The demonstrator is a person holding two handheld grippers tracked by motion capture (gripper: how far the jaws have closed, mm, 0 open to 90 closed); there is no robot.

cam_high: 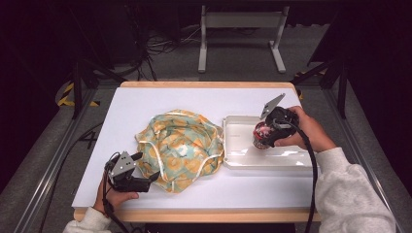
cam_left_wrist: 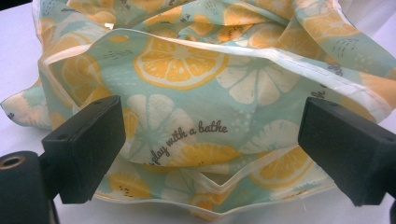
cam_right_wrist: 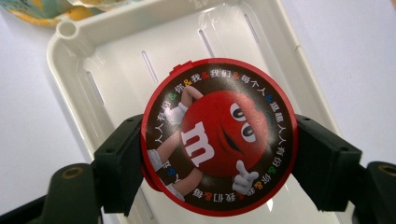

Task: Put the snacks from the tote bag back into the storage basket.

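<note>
Candy tin [cam_right_wrist: 218, 136] sits clamped in the right gripper [cam_right_wrist: 218, 154] over the white tray [cam_high: 286, 160]; left gripper [cam_left_wrist: 210, 149], jaws apart, faces the citrus-print bag [cam_high: 180, 148].

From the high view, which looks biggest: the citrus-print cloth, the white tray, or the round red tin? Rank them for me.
1. Cloth, looks largest, though only a little ahead of the tray.
2. Tray, close behind, partly hidden by the right gripper.
3. Red tin, clearly smallest, held between that gripper's jaws above the tray.
</note>
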